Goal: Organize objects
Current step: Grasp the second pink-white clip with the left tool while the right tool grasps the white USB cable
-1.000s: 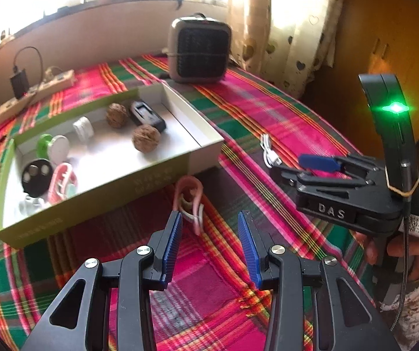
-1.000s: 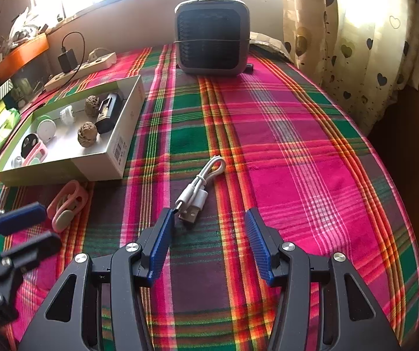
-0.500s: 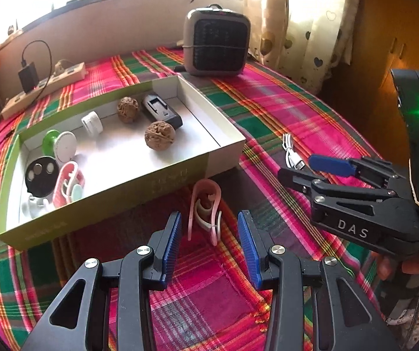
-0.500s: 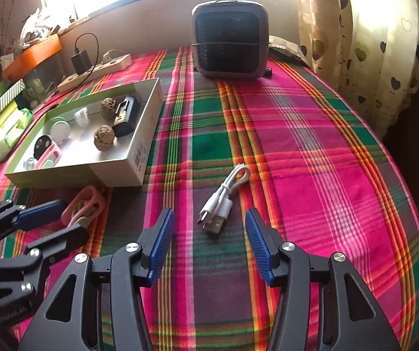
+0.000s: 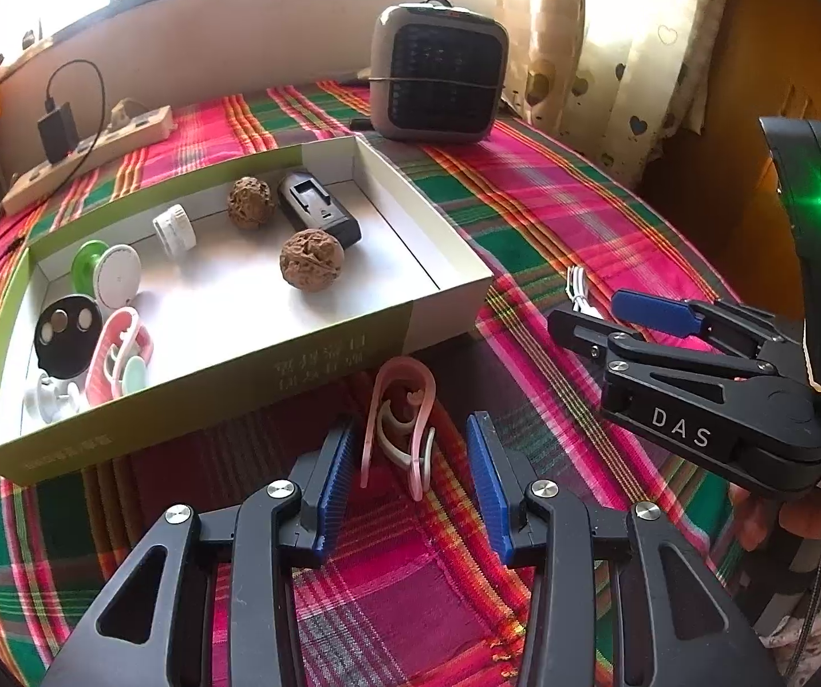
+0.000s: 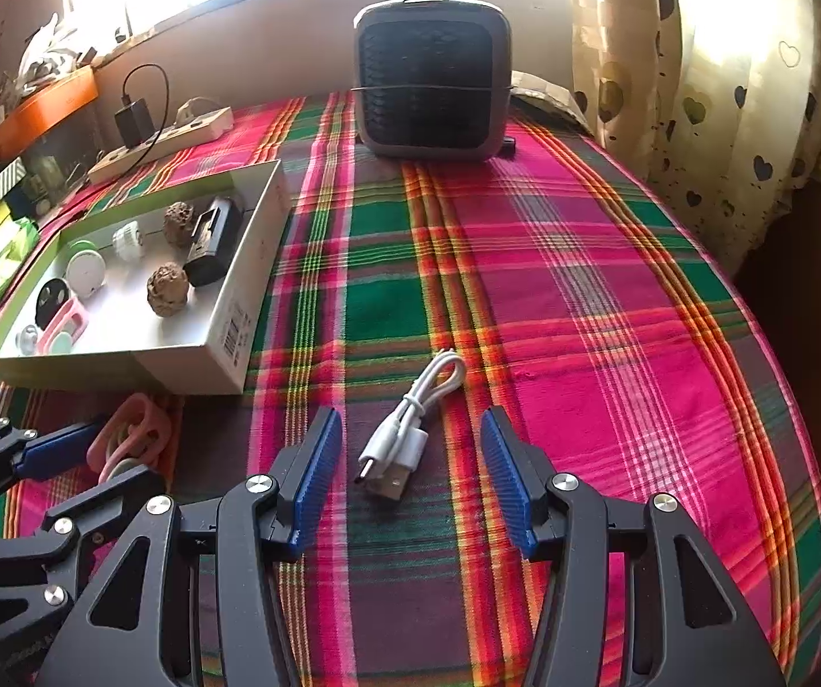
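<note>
A: Where was the left tool (image 5: pixel 405 461)?
B: Low over the plaid cloth (image 6: pixel 553 297) on the counter, released. Its blue pads (image 5: pixel 335 472) stood either side of a pink clip (image 5: pixel 396 418), w/ gaps both sides; nothing clenched.

A: And the clip itself?
B: On the cloth just in front of the box (image 5: pixel 319 366), near its green front wall, outside it.

A: The right tool (image 6: pixel 410 466)?
B: Also released, pads apart around a white cable (image 6: pixel 405 432). The cable lay coiled on the cloth, plugs toward the tool, loop away. Can't tell if a pad touched it; looked clear.

A: What sat in the box?
B: Two walnuts (image 5: pixel 312 257), a black charger (image 5: pixel 319 209), a white cap (image 5: pixel 173 229), a green-and-white spool (image 5: pixel 107 275), a black disc (image 5: pixel 64 332), another pink clip, plus a small clear item in the corner, too small to tell.

A: Background?
B: Grey heater (image 6: pixel 430 86) at the far edge, power strip (image 6: pixel 164 137) w/ black adapter to the left, heart-print curtain (image 6: pixel 697 86) at right.

A: Any person showing?
B: Fingers (image 5: pixel 805 521) on the right tool's handle, left view's lower right.
</note>
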A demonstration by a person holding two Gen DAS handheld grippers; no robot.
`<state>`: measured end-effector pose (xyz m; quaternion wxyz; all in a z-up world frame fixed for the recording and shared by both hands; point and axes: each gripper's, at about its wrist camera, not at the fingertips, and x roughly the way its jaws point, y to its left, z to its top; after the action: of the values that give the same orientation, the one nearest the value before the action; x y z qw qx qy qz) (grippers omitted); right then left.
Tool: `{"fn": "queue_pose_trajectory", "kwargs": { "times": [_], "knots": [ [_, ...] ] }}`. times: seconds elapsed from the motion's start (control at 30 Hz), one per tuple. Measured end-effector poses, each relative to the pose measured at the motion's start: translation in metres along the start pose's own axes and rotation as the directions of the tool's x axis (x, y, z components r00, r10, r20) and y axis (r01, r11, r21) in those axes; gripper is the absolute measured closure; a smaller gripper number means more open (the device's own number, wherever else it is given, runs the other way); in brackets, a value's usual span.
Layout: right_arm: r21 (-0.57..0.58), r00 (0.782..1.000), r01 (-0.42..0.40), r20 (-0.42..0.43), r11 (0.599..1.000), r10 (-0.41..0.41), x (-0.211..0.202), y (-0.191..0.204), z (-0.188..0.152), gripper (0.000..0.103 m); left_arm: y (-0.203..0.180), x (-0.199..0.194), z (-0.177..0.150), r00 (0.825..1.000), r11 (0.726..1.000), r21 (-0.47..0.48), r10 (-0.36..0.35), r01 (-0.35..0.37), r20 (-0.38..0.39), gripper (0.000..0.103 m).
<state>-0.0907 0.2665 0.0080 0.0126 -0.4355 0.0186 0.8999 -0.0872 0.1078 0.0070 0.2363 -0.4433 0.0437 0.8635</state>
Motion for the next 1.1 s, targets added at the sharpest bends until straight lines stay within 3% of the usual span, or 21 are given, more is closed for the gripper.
{"fn": "queue_pose_trajectory", "kwargs": {
  "times": [0.2,0.53,0.83,1.1],
  "knots": [
    [-0.008,1.000,0.007,-0.001,1.000,-0.007,-0.0010,-0.0010,-0.0013,0.051,-0.0003,0.0002,-0.0004,1.000,1.000,-0.011,0.008,-0.008,0.000,0.065],
    [0.000,1.000,0.015,0.004,1.000,-0.015,-0.0036,-0.0069,-0.0028,0.069,0.0015,-0.0006,-0.0004,0.999,0.999,-0.020,0.040,-0.040,0.001,0.076],
    [-0.004,1.000,0.019,0.006,1.000,-0.019,-0.0057,-0.0085,-0.0042,0.082,0.0020,-0.0012,-0.0010,0.999,0.998,-0.032,0.045,-0.045,0.000,0.079],
    [0.000,1.000,0.012,0.008,1.000,-0.012,-0.0068,-0.0097,-0.0053,0.082,0.0029,-0.0024,-0.0018,0.999,0.998,-0.040,0.040,-0.040,0.000,0.081]
  ]
}}
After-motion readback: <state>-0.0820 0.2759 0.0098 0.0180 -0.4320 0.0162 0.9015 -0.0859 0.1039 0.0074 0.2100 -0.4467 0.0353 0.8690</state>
